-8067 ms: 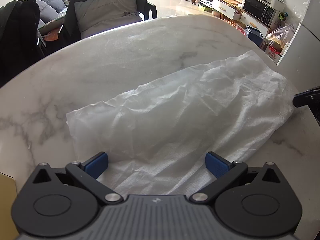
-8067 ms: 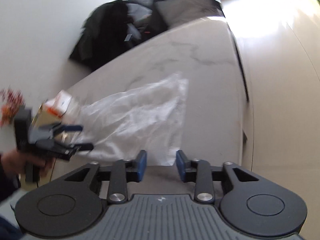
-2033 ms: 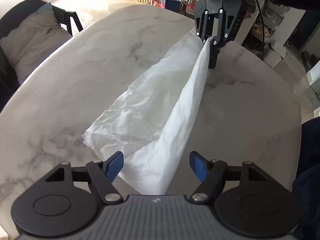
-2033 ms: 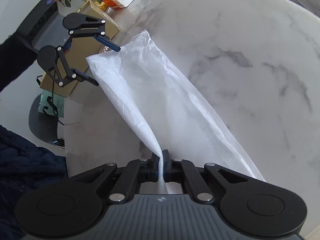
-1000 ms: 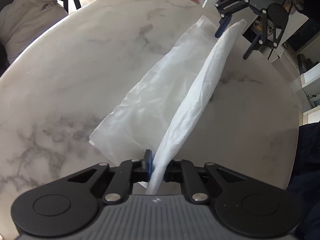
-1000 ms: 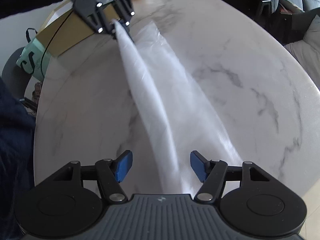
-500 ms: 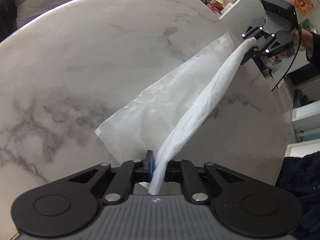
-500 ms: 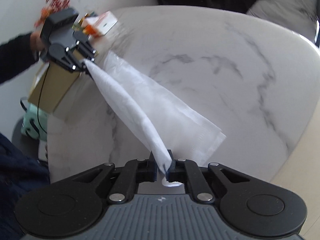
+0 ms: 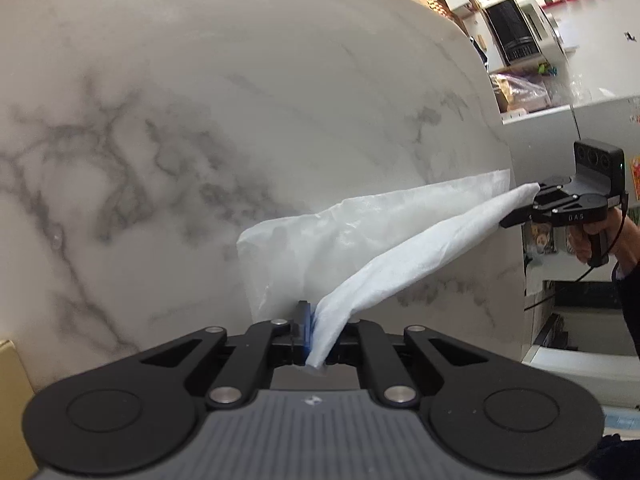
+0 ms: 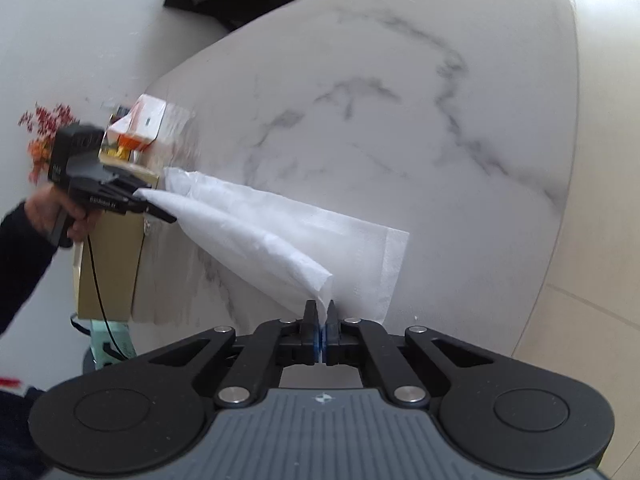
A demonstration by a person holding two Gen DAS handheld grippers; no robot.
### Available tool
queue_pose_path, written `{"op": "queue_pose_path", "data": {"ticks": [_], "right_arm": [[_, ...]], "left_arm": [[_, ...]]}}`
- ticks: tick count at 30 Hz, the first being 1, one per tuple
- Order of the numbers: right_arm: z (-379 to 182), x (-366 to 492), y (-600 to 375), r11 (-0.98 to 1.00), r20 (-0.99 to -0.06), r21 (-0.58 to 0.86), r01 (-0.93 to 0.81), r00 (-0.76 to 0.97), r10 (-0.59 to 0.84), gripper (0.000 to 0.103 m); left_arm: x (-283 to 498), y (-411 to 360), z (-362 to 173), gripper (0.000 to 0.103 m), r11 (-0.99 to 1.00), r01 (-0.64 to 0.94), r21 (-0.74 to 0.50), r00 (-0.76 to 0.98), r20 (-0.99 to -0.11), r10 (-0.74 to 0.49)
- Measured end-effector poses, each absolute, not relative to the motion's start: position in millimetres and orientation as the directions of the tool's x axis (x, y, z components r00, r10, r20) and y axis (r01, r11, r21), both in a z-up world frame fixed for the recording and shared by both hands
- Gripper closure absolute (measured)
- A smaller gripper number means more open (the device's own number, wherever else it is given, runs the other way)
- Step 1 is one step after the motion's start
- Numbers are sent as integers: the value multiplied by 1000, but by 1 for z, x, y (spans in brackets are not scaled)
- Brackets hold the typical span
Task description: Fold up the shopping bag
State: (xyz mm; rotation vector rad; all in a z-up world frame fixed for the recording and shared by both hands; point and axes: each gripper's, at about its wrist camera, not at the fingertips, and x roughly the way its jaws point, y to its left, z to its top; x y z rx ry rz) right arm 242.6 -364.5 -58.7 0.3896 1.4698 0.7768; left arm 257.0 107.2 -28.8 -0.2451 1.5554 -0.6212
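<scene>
Shopping bag (image 9: pixel 360 232), left wrist view: thin white bag, part flat on the marble surface (image 9: pixel 200 100), near long edge lifted off it and stretched between both tools. Left tool (image 9: pixel 318 332) is pressed together, pinching one end of that lifted edge; fabric bunches into a rope right at the blue pad. Right tool (image 9: pixel 528 208) shows at the far end with a hand (image 9: pixel 592 240) on its grip, closed on the other corner. Lifted edge sags a little mid-span, not taut. A tan box corner sits at the bottom left of frame.

Right wrist view: same bag (image 10: pixel 280 232), lower layer lying flat near the surface's (image 10: pixel 400 100) close edge, raised strip running diagonally above it. Right tool (image 10: pixel 321 322) fingers are clamped tight with only a thin sliver of fabric between the pads. Left tool (image 10: pixel 156 210) at the far end, hand (image 10: pixel 60 212) behind it, pinching the opposite corner just beside a cardboard box (image 10: pixel 108 264) and a small orange-and-white carton (image 10: pixel 140 124).

Looks like a lengthwise fold in progress, judging by the raised edge over the flat half.

Risks:
- right pinch is shallow, any extra tension could pull the corner out
- flat layer isn't held by anything, dragging the raised edge may slide the whole bag toward the surface edge
- uneven travel of the two ends gives a skewed fold
- left end is close to the box and carton, could catch there
</scene>
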Motion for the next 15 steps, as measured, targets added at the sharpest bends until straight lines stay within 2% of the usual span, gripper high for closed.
{"op": "queue_pose_path", "data": {"ticks": [2,4,6,10,13,15], "right_arm": [[-59,245,-365,712,-737,672,-201,-88,670,103],[-59,248,-363,717,-744,665,-206,-99,661,103],[-59,248,-365,719,-746,663,-207,-107,657,103],[-59,249,-365,723,-753,655,-219,-117,647,103],[-59,249,-363,727,-758,650,-220,-123,640,103],[-58,250,-359,729,-764,643,-235,-128,632,103]], "left_arm": [[258,106,-29,95,835,193,-515,-82,-857,-509],[258,105,-25,83,844,198,-499,-59,-865,-498],[256,107,-20,76,857,201,-474,-31,-878,-478],[253,111,-10,75,895,195,-400,32,-910,-414],[250,114,-3,67,927,194,-319,80,-937,-339],[243,110,8,67,939,227,-260,114,-950,-290]]}}
